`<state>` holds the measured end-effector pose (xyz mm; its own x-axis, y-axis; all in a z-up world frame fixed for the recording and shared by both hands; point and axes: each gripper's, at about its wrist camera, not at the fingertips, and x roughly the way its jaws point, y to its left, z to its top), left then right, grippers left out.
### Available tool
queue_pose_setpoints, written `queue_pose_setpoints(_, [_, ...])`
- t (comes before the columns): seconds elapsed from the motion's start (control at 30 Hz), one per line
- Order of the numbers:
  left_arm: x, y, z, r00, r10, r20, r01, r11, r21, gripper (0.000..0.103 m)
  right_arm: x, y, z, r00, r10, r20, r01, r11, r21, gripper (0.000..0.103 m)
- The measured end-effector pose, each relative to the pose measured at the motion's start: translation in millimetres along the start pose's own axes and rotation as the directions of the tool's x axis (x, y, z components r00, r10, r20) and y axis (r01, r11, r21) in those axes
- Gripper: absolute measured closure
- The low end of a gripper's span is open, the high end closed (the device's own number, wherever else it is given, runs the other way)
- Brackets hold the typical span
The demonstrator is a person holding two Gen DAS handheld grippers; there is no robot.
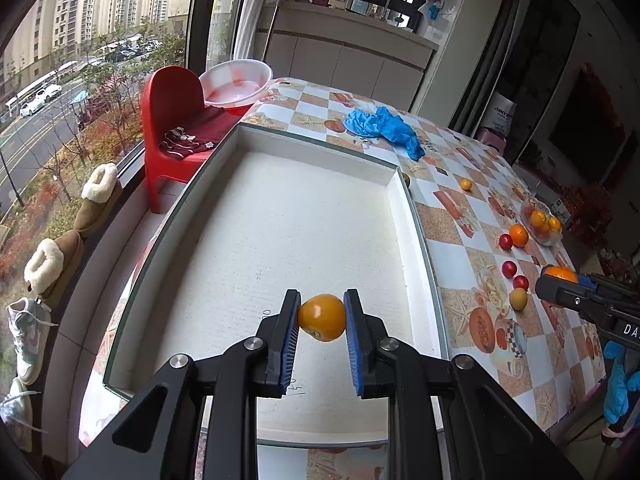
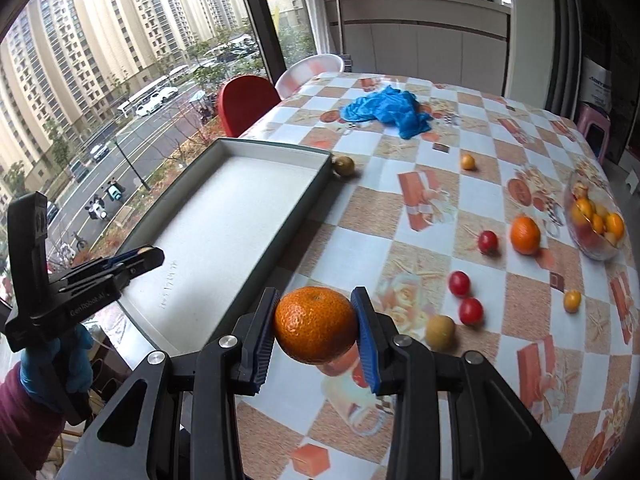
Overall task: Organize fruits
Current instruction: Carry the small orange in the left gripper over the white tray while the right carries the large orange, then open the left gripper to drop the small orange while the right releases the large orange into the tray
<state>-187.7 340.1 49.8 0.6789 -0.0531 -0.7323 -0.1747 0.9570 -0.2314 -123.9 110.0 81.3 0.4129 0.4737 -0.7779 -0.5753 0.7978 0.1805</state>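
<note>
Fruit in left gripper [image 1: 322, 317]: small yellow-orange fruit [image 1: 322, 317] pinched between narrowed pads, over the white tray [image 1: 394, 184].
Right gripper [image 2: 316, 325]: clamped on a mandarin [image 2: 316, 325] above the table [image 2: 440, 208].
Risk: round skins may roll free on release.
</note>
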Motion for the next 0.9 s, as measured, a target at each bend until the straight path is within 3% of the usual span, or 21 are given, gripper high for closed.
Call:
queue_pose_setpoints(0.37, [12.5,7.1,-6.1,0.999,0.023,-0.028,-0.022,1.000,0.017,0.080,51.4,65.3,14.5,0.991,0.106,-0.082,-0.113,0.990,-0.083,0.063])
queue_pose_setpoints(0.77, [23.8,14.7,-13.6,0.995,0.070,-0.076,-0.069,0.997,0.017,0.078,79.0,79.1,10.1,0.983,0.113,-0.147,-0.128,0.987,-0.098,0.060])
queue_pose_setpoints(0.8, [25.4,15.7,-13.8,0.993,0.085,-0.082,-0.084,0.996,0.014,0.074,78.1,79.4,11.1,0.983,0.118,-0.142,-0.133,0.986,-0.099,0.048])
queue_pose_setpoints(0.83, [25.6,16.7,-14.6,0.992,0.099,-0.084,-0.099,0.995,0.009,0.053,75.7,80.1,11.3,0.983,0.122,-0.134,-0.136,0.986,-0.100,0.033])
queue_pose_setpoints(0.87, [24.2,17.8,-15.1,0.991,0.113,-0.075,-0.113,0.994,0.001,0.030,72.8,80.9,11.8,0.985,0.122,-0.122,-0.135,0.985,-0.104,0.029])
queue_pose_setpoints(0.9, [21.7,18.1,-15.0,0.991,0.122,-0.055,-0.122,0.992,-0.006,0.024,70.3,81.5,12.8,0.987,0.119,-0.110,-0.131,0.985,-0.109,0.026])
